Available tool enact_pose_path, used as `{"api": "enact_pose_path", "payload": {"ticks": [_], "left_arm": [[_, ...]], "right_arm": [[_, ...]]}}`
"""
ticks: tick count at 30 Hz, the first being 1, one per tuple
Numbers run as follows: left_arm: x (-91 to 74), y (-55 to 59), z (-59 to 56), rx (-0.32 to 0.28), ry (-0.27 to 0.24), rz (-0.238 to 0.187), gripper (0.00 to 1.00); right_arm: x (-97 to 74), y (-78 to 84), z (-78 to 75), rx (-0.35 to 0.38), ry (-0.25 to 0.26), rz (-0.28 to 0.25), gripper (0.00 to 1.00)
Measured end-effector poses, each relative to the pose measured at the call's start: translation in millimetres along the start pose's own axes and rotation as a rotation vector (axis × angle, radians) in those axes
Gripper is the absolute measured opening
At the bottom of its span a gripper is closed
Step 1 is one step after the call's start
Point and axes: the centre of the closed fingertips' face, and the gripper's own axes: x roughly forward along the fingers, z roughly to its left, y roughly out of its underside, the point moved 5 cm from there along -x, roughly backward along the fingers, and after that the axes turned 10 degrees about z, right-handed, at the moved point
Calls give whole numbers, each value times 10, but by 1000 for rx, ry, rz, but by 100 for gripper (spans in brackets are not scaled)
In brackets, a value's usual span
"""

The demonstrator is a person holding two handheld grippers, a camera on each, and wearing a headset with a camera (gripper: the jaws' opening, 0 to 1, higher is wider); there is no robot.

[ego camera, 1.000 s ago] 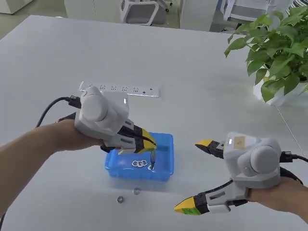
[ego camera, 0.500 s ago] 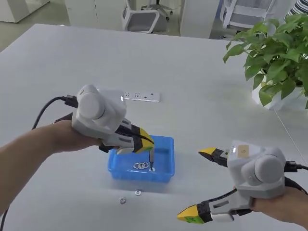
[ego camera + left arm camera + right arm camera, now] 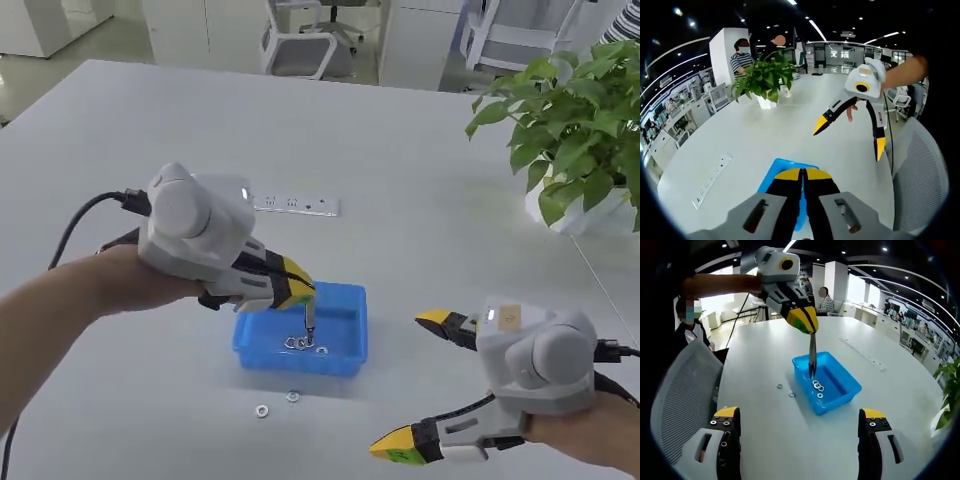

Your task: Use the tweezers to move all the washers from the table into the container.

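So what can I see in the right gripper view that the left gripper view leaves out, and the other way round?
The right gripper view gives you the left gripper shut on the tweezers, their tips hanging over the washers in the container. It also shows two loose washers on the table beside it. The left gripper view gives you the right gripper, jaws wide open, above the table. Both show the blue container, the white table, the power strip and the potted plant.
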Motion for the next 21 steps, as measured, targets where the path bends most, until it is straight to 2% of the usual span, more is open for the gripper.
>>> {"api": "enact_pose_path", "payload": {"ticks": [21], "left_arm": [[-249, 133, -206, -8, -18, 9, 4]], "right_arm": [[66, -31, 170, -20, -18, 3, 96]]}}
